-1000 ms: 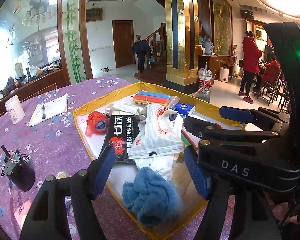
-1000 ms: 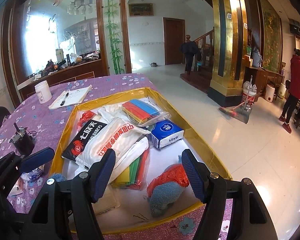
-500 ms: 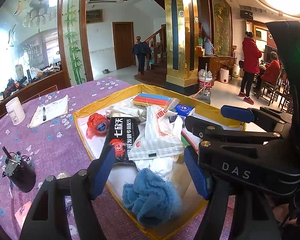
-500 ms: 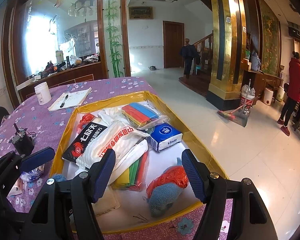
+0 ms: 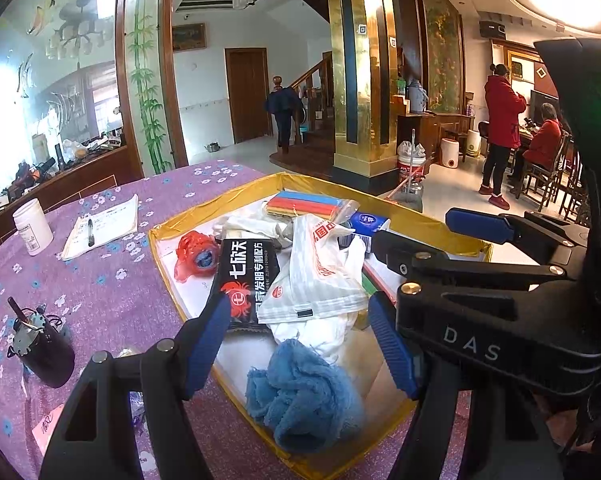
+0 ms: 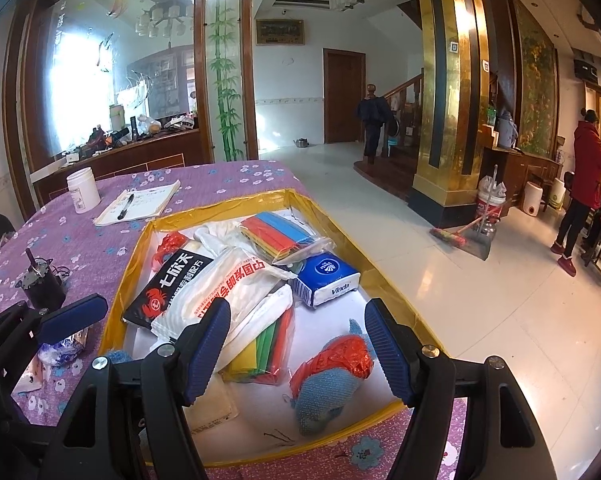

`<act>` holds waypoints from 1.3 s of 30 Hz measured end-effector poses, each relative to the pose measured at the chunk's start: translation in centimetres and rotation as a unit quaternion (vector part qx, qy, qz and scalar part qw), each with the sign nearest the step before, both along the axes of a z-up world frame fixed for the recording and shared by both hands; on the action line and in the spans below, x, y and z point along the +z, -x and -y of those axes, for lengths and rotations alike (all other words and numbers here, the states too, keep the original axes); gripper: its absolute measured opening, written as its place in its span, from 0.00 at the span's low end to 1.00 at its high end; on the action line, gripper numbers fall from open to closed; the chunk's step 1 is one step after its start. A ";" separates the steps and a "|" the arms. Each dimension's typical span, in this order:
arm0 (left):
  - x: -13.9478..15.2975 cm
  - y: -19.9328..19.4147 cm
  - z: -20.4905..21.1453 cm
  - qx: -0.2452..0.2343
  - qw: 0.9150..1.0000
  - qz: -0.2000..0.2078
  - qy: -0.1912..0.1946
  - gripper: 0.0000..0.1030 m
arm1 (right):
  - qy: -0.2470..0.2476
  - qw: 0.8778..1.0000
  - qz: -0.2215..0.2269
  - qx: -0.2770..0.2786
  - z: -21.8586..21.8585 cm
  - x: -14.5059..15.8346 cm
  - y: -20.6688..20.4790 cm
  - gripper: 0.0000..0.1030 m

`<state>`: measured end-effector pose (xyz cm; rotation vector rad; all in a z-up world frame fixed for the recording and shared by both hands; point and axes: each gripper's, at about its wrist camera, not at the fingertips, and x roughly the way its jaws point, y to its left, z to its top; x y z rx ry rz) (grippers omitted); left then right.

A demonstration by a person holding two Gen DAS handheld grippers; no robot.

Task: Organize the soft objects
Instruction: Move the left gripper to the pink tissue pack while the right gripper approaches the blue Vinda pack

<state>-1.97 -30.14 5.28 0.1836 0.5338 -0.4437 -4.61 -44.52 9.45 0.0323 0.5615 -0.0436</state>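
A gold-rimmed tray (image 5: 420, 216) (image 6: 332, 216) on the purple table holds the soft things. A crumpled blue cloth (image 5: 300, 396) lies at its near edge, just below my open left gripper (image 5: 300, 344). Behind it sit white plastic bags (image 5: 320, 276), a black packet (image 5: 248, 276) and a red-netted ball (image 5: 194, 250). My right gripper (image 6: 296, 350) hangs open above a blue knitted piece in red netting (image 6: 332, 372). Nearby lie coloured sheets in plastic (image 6: 264, 348), a blue tissue pack (image 6: 326, 278), a white bag (image 6: 220, 284). Nothing is between either pair of jaws.
On the purple cloth to the left are a white jar (image 5: 32, 226), a notepad with a pen (image 5: 100, 226) and a black pot with a motor (image 5: 40, 344). The table's right edge drops to a tiled floor. People (image 5: 500, 136) stand far off.
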 end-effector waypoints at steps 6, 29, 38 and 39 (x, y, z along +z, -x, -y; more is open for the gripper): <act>1.6 -0.1 -0.4 0.007 1.000 0.000 0.011 0.74 | -0.072 0.997 0.001 0.041 1.0 1.0 0.7 0.72; 0.5 1.6 -17.5 0.180 0.974 -0.119 0.071 0.79 | -0.077 0.987 -0.005 0.139 -6.4 3.7 1.9 0.76; -3.9 -2.9 -19.7 0.246 0.943 -0.216 0.065 0.80 | -0.073 0.982 -0.022 0.173 -8.4 2.8 1.7 0.76; -4.2 -3.4 -19.8 0.245 0.943 -0.216 0.069 0.79 | -0.073 0.981 -0.023 0.177 -8.6 2.8 1.7 0.76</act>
